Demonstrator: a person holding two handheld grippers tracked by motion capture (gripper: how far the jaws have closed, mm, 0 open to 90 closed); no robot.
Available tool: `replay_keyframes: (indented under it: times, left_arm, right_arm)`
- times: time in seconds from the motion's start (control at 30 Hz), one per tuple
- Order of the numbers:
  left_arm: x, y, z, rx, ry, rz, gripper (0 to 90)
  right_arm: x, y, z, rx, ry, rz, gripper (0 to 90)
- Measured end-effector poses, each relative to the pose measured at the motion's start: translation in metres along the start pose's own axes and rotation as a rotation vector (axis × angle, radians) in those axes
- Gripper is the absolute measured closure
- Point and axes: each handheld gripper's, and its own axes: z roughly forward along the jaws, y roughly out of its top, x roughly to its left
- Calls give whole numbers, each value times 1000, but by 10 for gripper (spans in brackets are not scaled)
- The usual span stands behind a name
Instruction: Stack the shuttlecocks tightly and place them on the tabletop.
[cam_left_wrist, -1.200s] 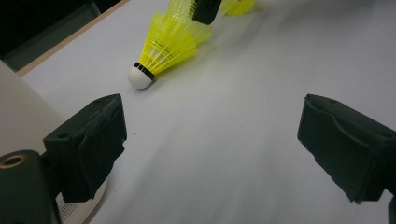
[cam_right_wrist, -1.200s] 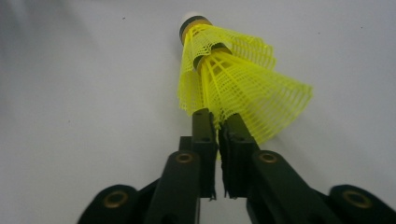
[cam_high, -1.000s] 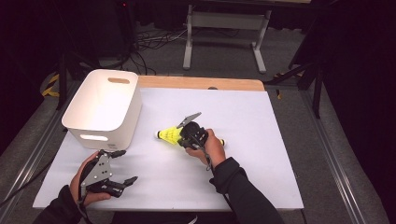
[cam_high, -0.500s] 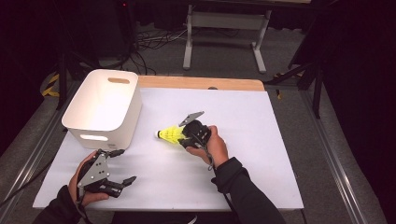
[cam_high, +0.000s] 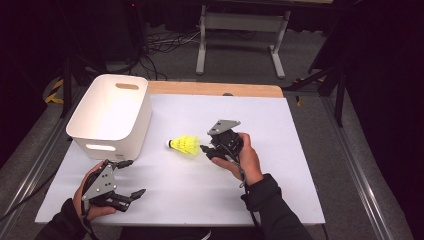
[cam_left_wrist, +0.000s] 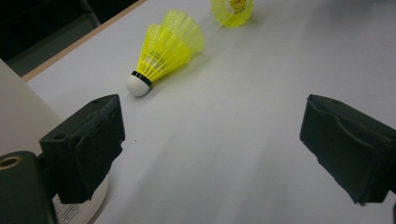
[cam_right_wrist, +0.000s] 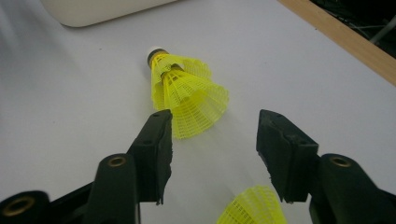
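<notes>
Pulling back a little, the right gripper (cam_high: 206, 150) had its fingers spread at the shuttlecock's (cam_high: 184, 145) three o'clock side on the counter (cam_high: 300, 165). Next, probably pinch it.

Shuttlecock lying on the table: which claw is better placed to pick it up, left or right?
Right. The right claw is open and sits just off the shuttlecock, its skirt close to one jaw. The left claw, also open, is back near the table's front edge, farther away.
</notes>
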Motion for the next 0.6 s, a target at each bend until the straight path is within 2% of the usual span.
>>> replay_keyframes:
  times: [0.23,0.43,0.53,0.6]
  left_arm:
    - [-1,1,0,-4,-1,5,68]
    - [-1,0,0,-11,9,1,67]
    - [0,-1,-2,-21,18,5,71]
    - [1,-2,-3,-29,25,-7,71]
  right_arm:
    - [2,-16,-25,-72,-78,-60,411]
    - [7,-26,-31,-101,-135,-118,352]
    - [7,-32,-34,-136,-151,-115,310]
    - [7,-37,-35,-147,-167,-100,280]
